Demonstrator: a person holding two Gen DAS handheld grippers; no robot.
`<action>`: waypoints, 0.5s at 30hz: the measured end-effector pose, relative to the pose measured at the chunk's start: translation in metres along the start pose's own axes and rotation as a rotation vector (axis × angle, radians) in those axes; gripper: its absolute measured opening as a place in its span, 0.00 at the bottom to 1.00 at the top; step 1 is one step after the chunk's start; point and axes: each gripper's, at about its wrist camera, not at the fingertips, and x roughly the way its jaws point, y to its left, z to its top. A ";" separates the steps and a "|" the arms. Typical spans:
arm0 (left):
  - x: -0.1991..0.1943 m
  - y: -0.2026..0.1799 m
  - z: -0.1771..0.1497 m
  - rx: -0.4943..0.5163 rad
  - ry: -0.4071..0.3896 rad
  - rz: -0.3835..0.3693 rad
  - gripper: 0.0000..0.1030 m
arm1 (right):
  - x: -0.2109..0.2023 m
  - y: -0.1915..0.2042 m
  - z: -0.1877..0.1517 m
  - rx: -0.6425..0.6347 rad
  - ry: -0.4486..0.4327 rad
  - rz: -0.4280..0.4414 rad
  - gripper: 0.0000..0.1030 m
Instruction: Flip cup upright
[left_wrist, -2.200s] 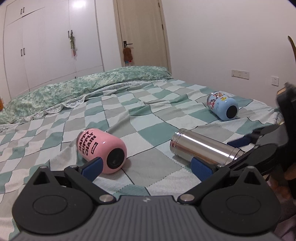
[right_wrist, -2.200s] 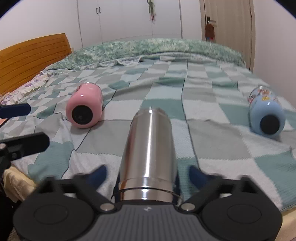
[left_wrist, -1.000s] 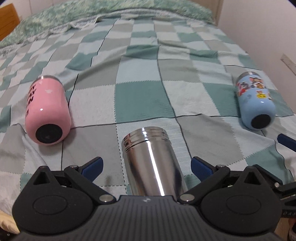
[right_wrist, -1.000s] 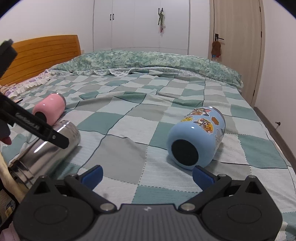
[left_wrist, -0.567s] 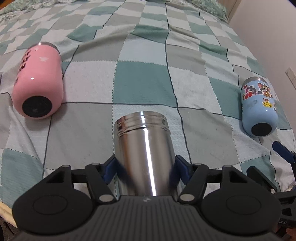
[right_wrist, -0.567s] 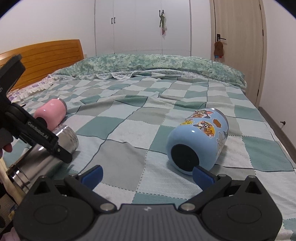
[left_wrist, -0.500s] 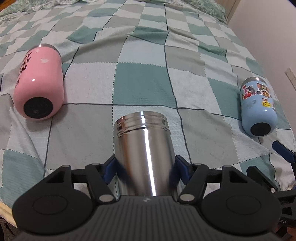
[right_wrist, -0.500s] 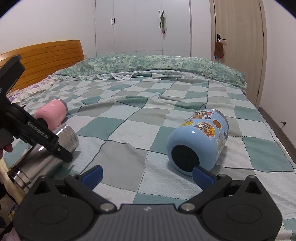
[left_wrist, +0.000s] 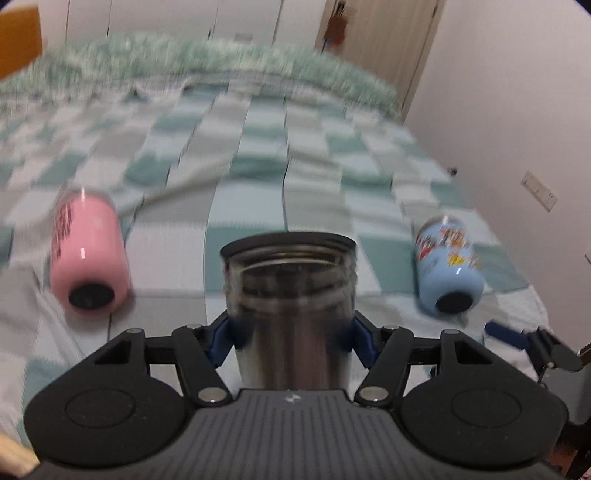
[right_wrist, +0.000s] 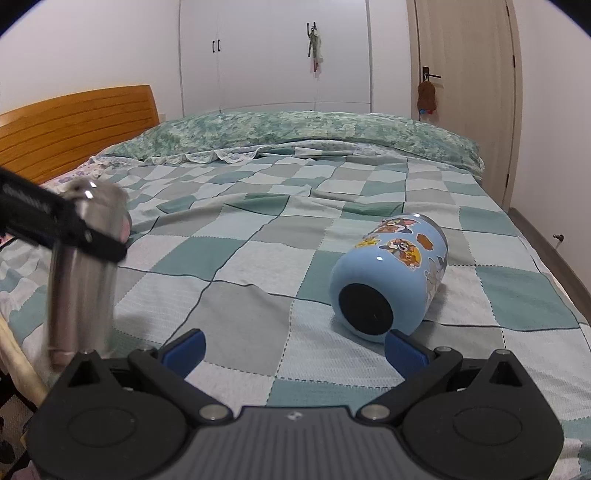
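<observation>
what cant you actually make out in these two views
- Steel cup base: left wrist view, hidden behind the left gripper body.
- Pink cup lettering: left wrist view, motion blur.
- Pink cup in right wrist view: almost all behind the steel cup.
- Blue cup mouth: faces away in both views.

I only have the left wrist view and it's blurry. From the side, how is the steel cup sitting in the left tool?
Observer: In the right wrist view the steel cup stands nearly upright, mouth up, leaning slightly, clamped in the left tool.
Operator: Is its base down on the bed?
Observer: Cannot tell; its lower end is blurred, near the bed edge.
Operator: And the right tool?
Observer: The right tool is open and empty, its right finger close to the base of the blue cup, which lies on its side.
</observation>
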 end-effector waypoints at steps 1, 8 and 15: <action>-0.002 -0.002 0.001 0.009 -0.028 0.001 0.62 | 0.000 0.000 0.000 0.004 0.000 -0.001 1.00; 0.003 -0.025 0.001 0.140 -0.222 0.106 0.62 | -0.002 0.000 -0.002 0.029 -0.010 -0.009 1.00; 0.028 -0.034 -0.011 0.183 -0.190 0.130 0.62 | -0.004 0.000 -0.005 0.033 -0.005 -0.023 1.00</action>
